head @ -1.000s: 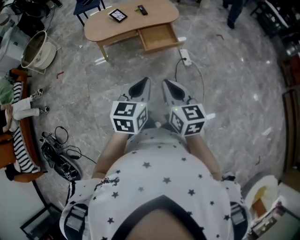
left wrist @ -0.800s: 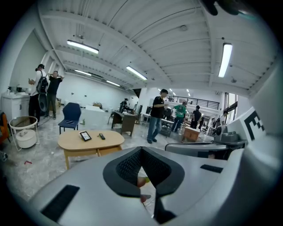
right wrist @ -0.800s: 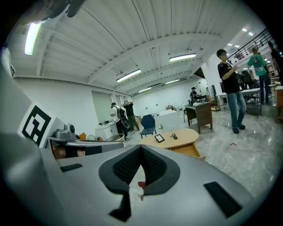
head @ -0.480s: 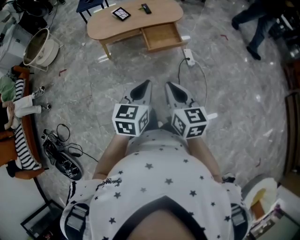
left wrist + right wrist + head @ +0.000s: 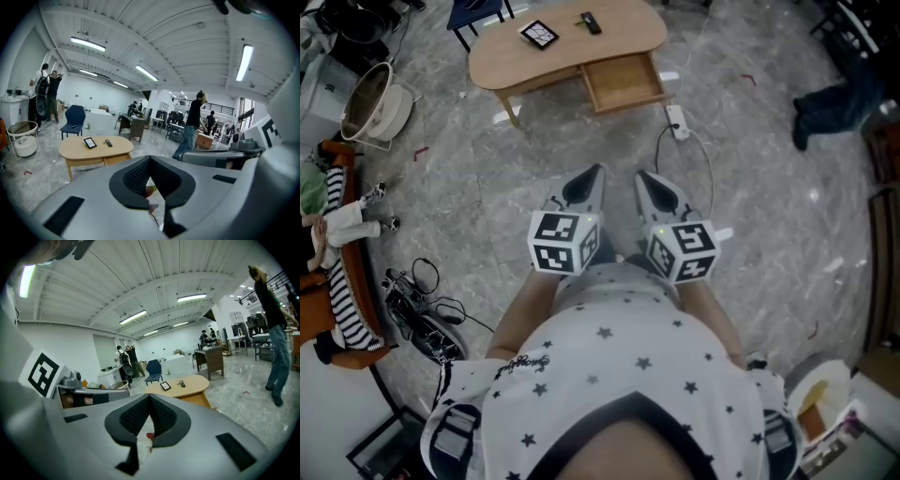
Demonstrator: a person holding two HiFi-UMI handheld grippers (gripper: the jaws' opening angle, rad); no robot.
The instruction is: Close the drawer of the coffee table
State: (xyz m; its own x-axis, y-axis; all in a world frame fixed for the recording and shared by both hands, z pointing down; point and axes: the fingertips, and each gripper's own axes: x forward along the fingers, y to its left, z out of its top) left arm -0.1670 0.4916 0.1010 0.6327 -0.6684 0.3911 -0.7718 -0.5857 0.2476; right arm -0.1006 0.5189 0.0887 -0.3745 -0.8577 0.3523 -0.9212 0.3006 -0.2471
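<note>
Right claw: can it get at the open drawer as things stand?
Probably not yet. The right claw, shut, sits well short of the drawer pulled out of the coffee table. Bare floor lies between; only a power strip and cable lie near its right corner.

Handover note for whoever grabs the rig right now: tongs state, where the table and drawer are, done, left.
Left tongs: shut, empty, held out in front of the person.
Right tongs: shut, empty, close beside the left.
Light wooden oval coffee table: ahead, well clear of both tongs. Its wooden drawer stands pulled out on the near side.
White power strip with its cable lies on the grey floor by the drawer's right corner.
Done: nothing yet.
Left: approach, push the drawer front in; probably mind the cable.
</note>
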